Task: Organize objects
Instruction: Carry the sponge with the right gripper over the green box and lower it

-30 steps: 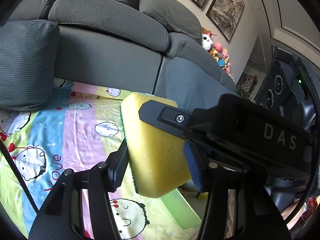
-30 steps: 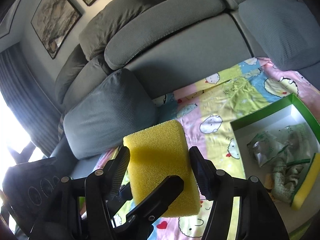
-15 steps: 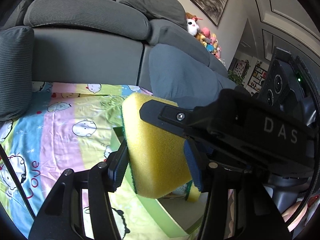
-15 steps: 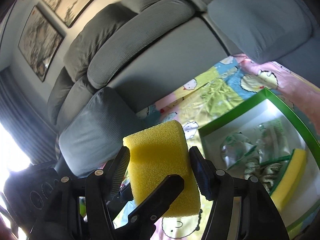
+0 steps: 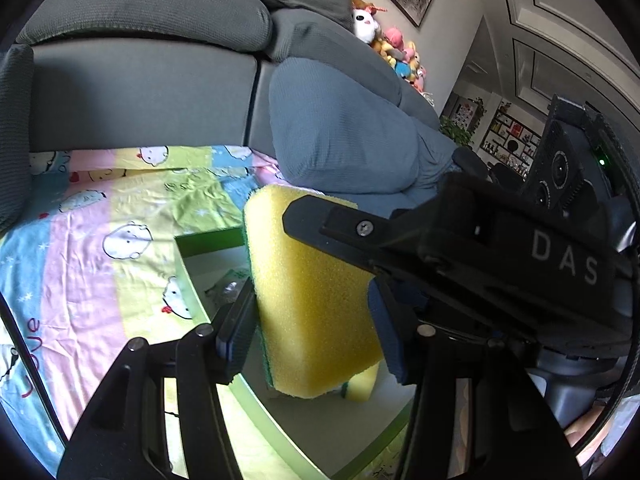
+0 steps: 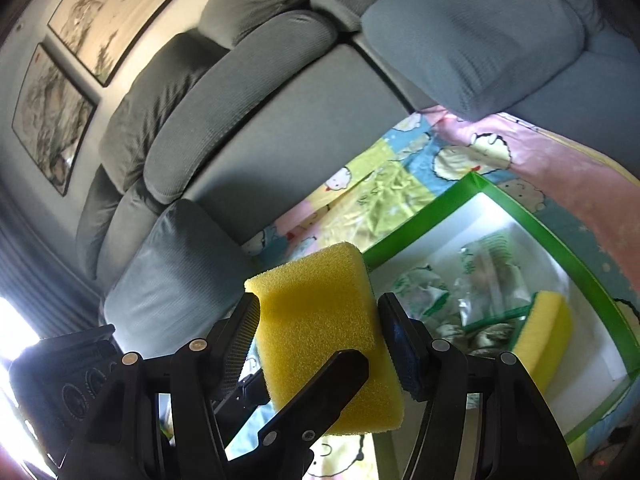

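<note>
A yellow sponge with a green scrub side [image 5: 312,292] is clamped between both grippers. My left gripper [image 5: 312,320] is shut on it, and the right gripper's finger crosses over its top. In the right wrist view my right gripper [image 6: 320,340] is shut on the same sponge [image 6: 324,312], with a left gripper finger in front of it. We hold it in the air above the near corner of a green-rimmed white box [image 6: 520,208], which also shows in the left wrist view [image 5: 188,280]. Inside lie a second yellow sponge [image 6: 544,328] and crumpled plastic packets [image 6: 480,276].
The box sits on a pastel cartoon-print blanket [image 5: 100,240] spread on a grey sofa [image 5: 140,92] with loose grey cushions [image 6: 472,36]. Stuffed toys [image 5: 396,56] sit on the sofa's far end. Framed pictures [image 6: 52,108] hang on the wall.
Both grippers have carried the sponge together toward the green box. The box now lies right under the sponge in both views and looks larger.
</note>
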`<action>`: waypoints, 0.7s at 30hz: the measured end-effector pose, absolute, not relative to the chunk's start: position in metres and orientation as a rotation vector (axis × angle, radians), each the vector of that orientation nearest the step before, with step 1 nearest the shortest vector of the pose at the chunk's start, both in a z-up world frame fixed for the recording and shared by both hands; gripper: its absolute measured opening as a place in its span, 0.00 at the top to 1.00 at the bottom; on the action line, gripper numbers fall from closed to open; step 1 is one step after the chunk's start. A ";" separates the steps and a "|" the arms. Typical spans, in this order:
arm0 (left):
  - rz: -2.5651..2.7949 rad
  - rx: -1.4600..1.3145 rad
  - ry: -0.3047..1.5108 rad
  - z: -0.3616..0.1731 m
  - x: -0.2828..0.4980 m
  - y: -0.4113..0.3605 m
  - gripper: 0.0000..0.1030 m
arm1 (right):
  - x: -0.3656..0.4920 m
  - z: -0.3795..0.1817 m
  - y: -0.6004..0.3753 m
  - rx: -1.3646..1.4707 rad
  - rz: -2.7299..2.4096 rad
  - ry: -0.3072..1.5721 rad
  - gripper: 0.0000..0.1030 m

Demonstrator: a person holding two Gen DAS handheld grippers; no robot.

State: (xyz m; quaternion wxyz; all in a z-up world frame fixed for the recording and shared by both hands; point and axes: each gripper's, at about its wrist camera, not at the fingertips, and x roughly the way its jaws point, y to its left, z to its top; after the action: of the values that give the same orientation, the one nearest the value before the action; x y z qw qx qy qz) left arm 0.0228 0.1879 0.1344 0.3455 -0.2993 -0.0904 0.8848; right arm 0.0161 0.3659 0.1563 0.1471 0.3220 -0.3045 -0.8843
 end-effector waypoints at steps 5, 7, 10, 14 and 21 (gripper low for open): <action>2.245 -0.814 -0.255 0.127 0.021 0.198 0.49 | 0.016 0.152 0.376 0.962 -2.586 -0.877 0.37; 2.220 -0.842 -0.267 0.123 0.019 0.203 0.49 | 0.016 0.150 0.380 0.977 -2.606 -0.881 0.37; 2.180 -0.889 -0.284 0.114 0.014 0.212 0.49 | 0.014 0.144 0.387 1.025 -2.635 -0.888 0.37; 2.122 -0.956 -0.325 0.100 0.009 0.218 0.49 | 0.009 0.136 0.393 1.095 -2.660 -0.898 0.37; 2.043 -1.046 -0.394 0.082 0.005 0.225 0.49 | 0.003 0.124 0.399 1.204 -2.735 -0.879 0.37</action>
State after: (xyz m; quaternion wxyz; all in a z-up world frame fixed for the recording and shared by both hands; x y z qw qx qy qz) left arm 0.0047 0.2252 0.0824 0.3950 -0.4127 -0.1553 0.8059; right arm 0.0031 0.3995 0.1241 0.0132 0.3865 -0.2822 -0.8780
